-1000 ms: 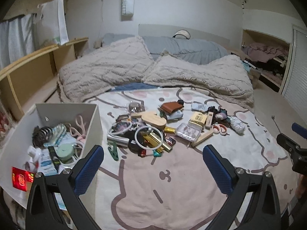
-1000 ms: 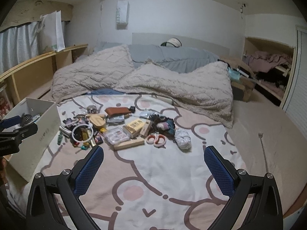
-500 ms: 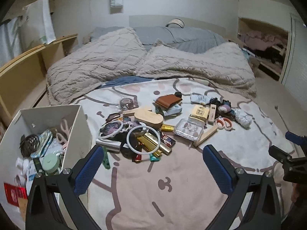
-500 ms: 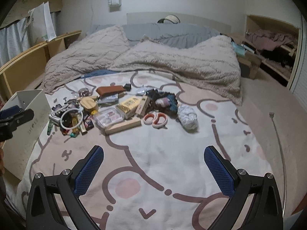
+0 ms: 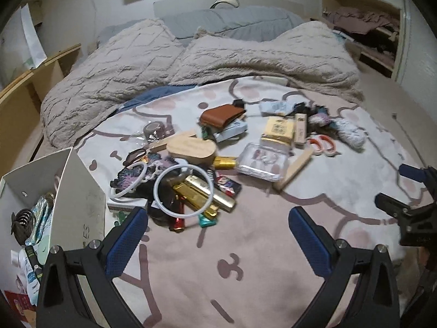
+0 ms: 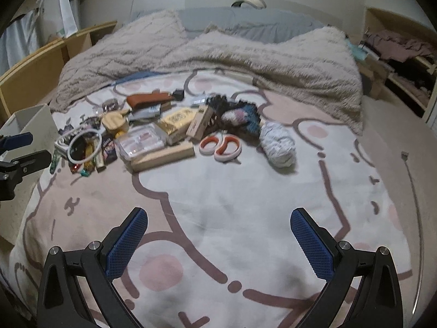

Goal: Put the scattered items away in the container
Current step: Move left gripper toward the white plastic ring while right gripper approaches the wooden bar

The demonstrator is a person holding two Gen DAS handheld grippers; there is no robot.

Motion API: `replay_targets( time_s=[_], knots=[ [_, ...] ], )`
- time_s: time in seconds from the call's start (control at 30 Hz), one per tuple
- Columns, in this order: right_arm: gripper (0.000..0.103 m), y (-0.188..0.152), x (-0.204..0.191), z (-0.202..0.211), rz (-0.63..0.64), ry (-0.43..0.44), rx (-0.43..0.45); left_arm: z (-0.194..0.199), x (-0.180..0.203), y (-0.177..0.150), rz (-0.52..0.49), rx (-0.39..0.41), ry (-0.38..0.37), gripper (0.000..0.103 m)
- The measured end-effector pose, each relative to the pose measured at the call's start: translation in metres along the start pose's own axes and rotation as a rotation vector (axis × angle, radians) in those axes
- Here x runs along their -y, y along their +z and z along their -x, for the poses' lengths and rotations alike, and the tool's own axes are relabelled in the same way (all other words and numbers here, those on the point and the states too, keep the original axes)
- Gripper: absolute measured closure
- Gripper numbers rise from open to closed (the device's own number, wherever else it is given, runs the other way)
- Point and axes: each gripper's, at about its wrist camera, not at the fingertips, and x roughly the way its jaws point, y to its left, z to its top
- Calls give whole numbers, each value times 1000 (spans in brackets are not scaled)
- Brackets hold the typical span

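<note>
White box [image 5: 84,191] slides to lower left; I've closed on the clutter pile [image 5: 191,191], both grippers [image 5: 215,235] [image 6: 218,235] spread, empty.

container [image 5: 82,191] left of clutter [image 5: 218,158], scissors [image 6: 221,145] right

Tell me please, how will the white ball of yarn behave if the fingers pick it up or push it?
The white yarn ball looks soft and loosely wound, so it probably squashes under the fingers instead of resisting. It is likely light for its bulk. Its rounded, oblong shape may roll a little if pushed, though the plush blanket should slow it; loose strands might snag.
</note>
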Motion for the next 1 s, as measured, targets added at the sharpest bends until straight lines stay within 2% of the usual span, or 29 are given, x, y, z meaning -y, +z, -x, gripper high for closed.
replay_targets(
  time_s=[0.17, 0.33, 0.57, 0.7, 0.83, 1.0],
  knots=[
    [0, 5, 1, -22, 33, 38, -61, -26, -15, -3, 73, -32, 13, 0],
    [0, 16, -5, -45, 79, 115, -126, -47, -28, -10, 116, -55, 38, 0],
    [0, 28, -26, -79, 189, 129, -162, -64, -38, -9, 154, -32, 68, 0],
    [0, 30, -40, -97, 230, 162, -189, -76, -42, -7, 165, -39, 98, 0],
    [0, 34, -51, -109, 279, 140, -184, -89, -41, -4, 152, -52, 114, 0],
    [0, 43, -57, -116, 300, 159, -177, -100, -38, -1, 133, -53, 122, 0]
  ],
)
